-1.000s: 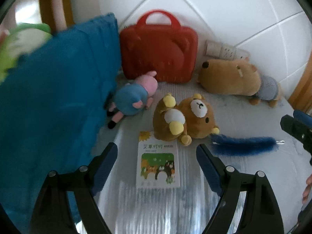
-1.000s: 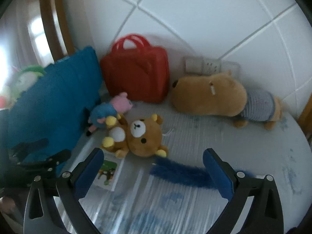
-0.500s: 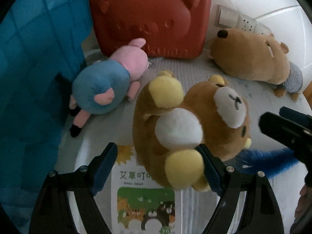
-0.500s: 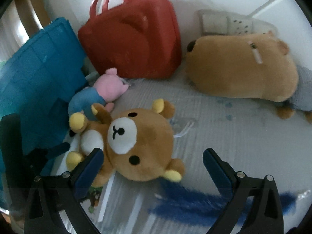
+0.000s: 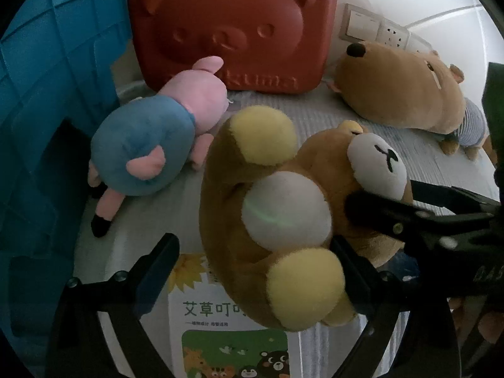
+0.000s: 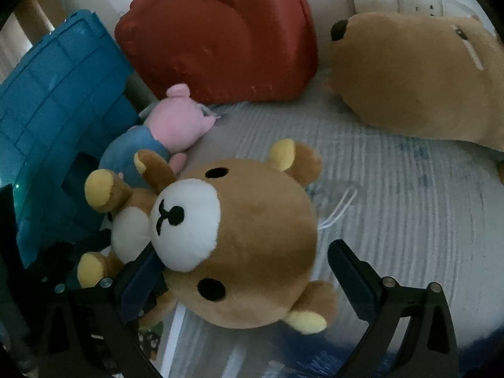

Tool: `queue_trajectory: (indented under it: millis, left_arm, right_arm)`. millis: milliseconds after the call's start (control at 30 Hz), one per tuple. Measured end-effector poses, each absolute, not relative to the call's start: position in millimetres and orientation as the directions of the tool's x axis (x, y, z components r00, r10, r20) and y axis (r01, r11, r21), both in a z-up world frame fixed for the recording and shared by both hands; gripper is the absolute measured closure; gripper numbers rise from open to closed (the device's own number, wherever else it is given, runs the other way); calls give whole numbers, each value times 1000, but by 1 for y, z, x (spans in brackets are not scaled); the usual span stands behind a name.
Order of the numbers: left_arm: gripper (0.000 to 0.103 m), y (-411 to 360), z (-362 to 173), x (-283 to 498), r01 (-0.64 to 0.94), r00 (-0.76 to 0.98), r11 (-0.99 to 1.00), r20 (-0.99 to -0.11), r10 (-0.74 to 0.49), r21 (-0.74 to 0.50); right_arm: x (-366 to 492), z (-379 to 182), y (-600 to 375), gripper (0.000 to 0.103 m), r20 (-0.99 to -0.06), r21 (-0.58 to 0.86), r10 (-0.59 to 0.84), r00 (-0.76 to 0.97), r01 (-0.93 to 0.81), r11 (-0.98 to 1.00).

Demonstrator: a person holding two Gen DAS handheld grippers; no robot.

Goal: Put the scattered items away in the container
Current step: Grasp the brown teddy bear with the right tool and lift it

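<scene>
The blue crate (image 5: 41, 126) was the biggest thing in view and serves as the landmark here; it stood against the left edge of the striped surface (image 6: 393, 189), and its ribbed wall filled the left side of both wrist views. Beside the crate, leaning on the white wall, stood the red bear-faced case (image 5: 233, 25), and farther from the crate along that wall lay the long tan capybara plush (image 6: 415, 72). Nearer the crate, almost touching its wall, lay the pig plush (image 5: 148, 145) in a blue shirt. The brown bear plush (image 6: 239, 245) lay just beyond the pig on the side away from the crate, on its back, its long axis running roughly crosswise between the two grippers: feet and white belly toward the left gripper (image 5: 252, 267), head toward the right gripper (image 6: 242, 271). The left gripper's jaws were opening wide and straddled the bear's lower body, the right finger close by a yellow foot, with no clear pinch visible. The right gripper's jaws stood wide on either side of the bear's head, the pads not visibly pressing it. Both seemed about equally near, each at its own end, so a two-handed lift toward the crate looked the likely plan. A small illustrated box (image 5: 226, 330) lay partly under the bear's feet, and a blue fuzzy strip (image 6: 315, 352) lay below its head, farther from the crate.
</scene>
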State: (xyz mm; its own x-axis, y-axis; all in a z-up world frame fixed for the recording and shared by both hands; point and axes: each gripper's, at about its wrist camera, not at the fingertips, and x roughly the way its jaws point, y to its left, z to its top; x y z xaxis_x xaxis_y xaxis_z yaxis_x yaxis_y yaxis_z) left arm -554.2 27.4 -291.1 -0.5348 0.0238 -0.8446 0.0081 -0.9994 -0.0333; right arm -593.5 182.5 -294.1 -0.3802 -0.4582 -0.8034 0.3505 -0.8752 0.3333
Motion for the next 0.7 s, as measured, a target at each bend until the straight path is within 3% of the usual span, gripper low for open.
queue_trajectory:
  millis: [200, 300, 433, 500, 700]
  left_arm:
    - [4, 21, -298, -557, 3, -555, -997, -830, 60, -75]
    - [24, 21, -297, -558, -14, -567, -992, -817, 108, -122]
    - [31, 24, -296, -556, -20, -568, -992, -816, 111, -121]
    - [33, 26, -294, -553, -20, -566, -993, -817, 108, -117]
    - [33, 31, -277, -543, -34, -582, -994, -806, 105, -106]
  right_arm:
    - [-598, -309, 179, 0, -792, 376, -491, -362, 344, -860]
    - [-601, -312, 179, 0, -785, 390, -495, -373, 324, -862]
    - [-600, -310, 176, 1, -794, 367, -482, -370, 339, -866]
    - [-596, -306, 176, 6, -794, 355, -478, -376, 351, -866]
    - [-580, -287, 186, 8, -776, 352, -490, -398, 373, -859]
